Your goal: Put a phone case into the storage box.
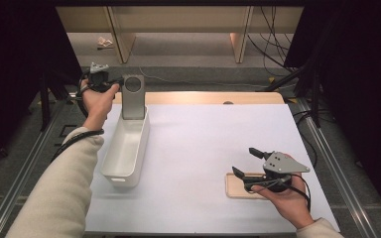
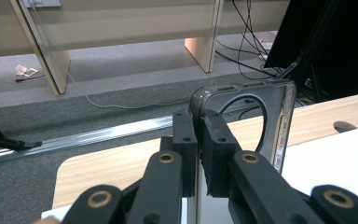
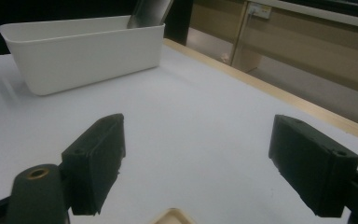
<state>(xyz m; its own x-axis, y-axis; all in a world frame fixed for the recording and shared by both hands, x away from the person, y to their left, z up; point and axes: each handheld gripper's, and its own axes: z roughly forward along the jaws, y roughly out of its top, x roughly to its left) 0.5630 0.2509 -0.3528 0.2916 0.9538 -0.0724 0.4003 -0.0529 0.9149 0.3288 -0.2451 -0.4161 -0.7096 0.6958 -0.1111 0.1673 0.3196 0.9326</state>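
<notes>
Left gripper (image 1: 110,84) jaws pinching unmarked grey holder (image 1: 133,96) in white bin (image 1: 126,148), right gripper (image 1: 246,166) jaws spread

open jaws, white bin (image 3: 81,53), white table (image 3: 191,135)

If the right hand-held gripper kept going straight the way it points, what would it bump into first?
Probably the white bin. The right hand-held gripper points with open jaws across the bare white table, and the bin stands ahead, a little to the left in its view. It might slip past the bin's end; depth is hard to judge.
</notes>
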